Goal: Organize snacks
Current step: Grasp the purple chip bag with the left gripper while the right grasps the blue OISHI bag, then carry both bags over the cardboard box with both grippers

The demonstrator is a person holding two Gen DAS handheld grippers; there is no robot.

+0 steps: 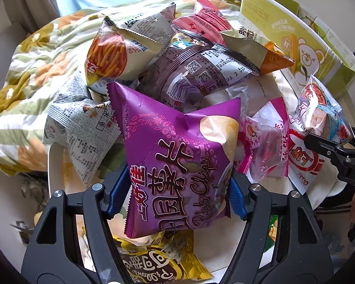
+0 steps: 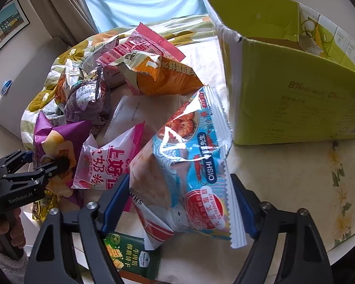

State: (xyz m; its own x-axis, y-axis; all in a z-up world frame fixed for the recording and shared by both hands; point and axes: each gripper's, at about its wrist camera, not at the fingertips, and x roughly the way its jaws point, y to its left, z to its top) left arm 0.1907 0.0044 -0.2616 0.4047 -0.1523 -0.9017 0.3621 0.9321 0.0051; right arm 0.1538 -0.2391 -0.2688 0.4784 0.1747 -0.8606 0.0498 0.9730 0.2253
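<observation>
**Two bags held, box open at far right**

Green box (image 2: pixel 295 99): open-topped, on the counter (image 2: pixel 284 177), far right of the snack pile (image 1: pixel 177 59). Quilt (image 1: pixel 23 71) bunched far left.

Left claw (image 1: pixel 179 189): clamped on the purple chip bag (image 1: pixel 177 161), at the near edge of the pile.

Right claw (image 2: pixel 179 203): clamped on the blue shrimp bag (image 2: pixel 189 165), near the box.

Risk: puffed, slick bags may slip from the pads or burst if squeezed harder; lifting could drag neighbouring packets off the counter.

purple chip bag (image 1: pixel 177 156), green box (image 2: pixel 284 94)
</observation>
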